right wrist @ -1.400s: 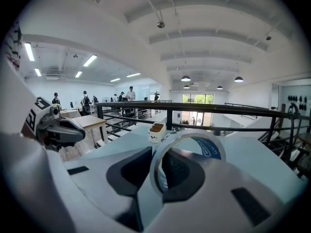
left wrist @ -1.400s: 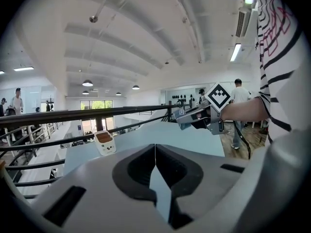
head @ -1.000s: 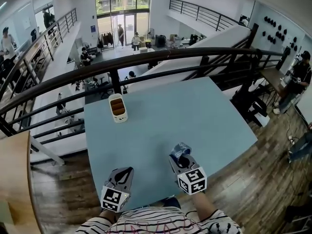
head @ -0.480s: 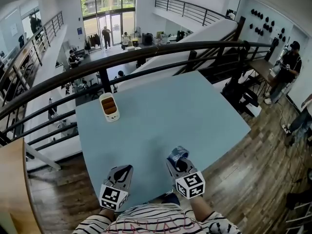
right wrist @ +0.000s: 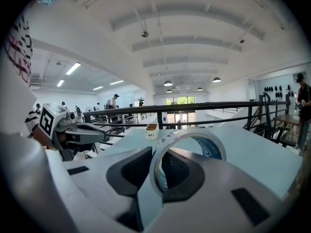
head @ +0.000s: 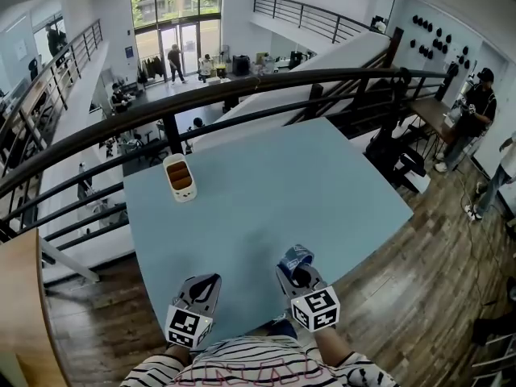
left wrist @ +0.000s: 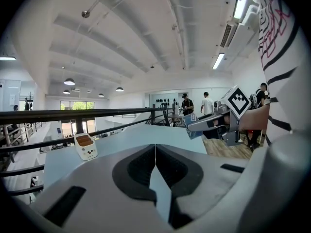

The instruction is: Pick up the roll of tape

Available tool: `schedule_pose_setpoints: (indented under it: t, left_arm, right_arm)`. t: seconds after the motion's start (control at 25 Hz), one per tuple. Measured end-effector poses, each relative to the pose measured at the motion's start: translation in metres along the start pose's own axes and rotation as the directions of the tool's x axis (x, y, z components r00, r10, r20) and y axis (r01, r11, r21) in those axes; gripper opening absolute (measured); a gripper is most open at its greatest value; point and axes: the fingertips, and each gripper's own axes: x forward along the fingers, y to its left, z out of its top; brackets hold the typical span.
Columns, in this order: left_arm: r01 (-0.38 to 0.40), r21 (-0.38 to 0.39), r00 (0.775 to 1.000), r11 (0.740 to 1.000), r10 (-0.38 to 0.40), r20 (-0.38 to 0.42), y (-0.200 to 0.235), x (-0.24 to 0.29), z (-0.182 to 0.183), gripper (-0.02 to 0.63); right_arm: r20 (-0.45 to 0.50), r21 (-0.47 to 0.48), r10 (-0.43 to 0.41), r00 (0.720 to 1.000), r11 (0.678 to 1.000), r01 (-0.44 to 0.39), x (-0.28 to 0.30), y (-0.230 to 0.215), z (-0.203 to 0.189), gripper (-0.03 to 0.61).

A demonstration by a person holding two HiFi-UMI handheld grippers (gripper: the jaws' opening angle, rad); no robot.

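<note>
– How does the roll of tape (right wrist: 212,150) look?
– A pale ring with a blue inner core bearing white print. It stands upright, clamped between the jaws of the right gripper (head: 295,266).
– And the other gripper?
– The left gripper (left wrist: 155,152) is just to the left of it, jaws together on nothing.
– Room to move?
– The bench (head: 282,184) runs bare ahead of both grippers, and its near edge lies close under them. A white box with a brown top (head: 180,177) sits far ahead to the left, by the black railing (head: 242,93).
</note>
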Motion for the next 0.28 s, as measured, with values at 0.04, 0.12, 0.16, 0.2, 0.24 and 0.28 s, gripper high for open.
schedule_pose_setpoints:
  t: [0.04,0.12,0.16,0.2,0.24,0.28]
  left_arm:
    - [-0.001,-0.001,1.000,1.000,0.001,0.001,0.0002,0.0006,-0.0006,0.028]
    - [-0.004,-0.003,1.000,1.000,0.004,0.001,0.0017,0.0020,-0.0017,0.028]
    - [-0.005,-0.004,1.000,1.000,0.005,0.000,0.0027,0.0030,-0.0021,0.028]
    - [-0.006,-0.005,1.000,1.000,0.006,-0.001,0.0037,0.0043,-0.0022,0.028]
    - [-0.007,-0.006,1.000,1.000,0.007,-0.002,0.0046,0.0056,-0.0022,0.028]
    - [-0.007,-0.006,1.000,1.000,0.007,-0.003,0.0054,0.0070,-0.0022,0.028]
  right_arm:
    - [0.001,-0.002,0.002,1.000,1.000,-0.002,0.0007,-0.0003,-0.0001,0.077]
    - [0.002,-0.004,0.004,1.000,1.000,-0.004,0.0033,-0.0010,0.0000,0.077]
    - [0.002,-0.004,0.005,1.000,1.000,-0.005,0.0047,-0.0016,0.0002,0.077]
    - [0.003,-0.004,0.005,1.000,1.000,-0.005,0.0061,-0.0025,0.0005,0.077]
    - [0.003,-0.004,0.005,1.000,1.000,-0.005,0.0073,-0.0035,0.0009,0.077]
    - [0.003,-0.004,0.006,1.000,1.000,-0.006,0.0085,-0.0046,0.0013,0.077]
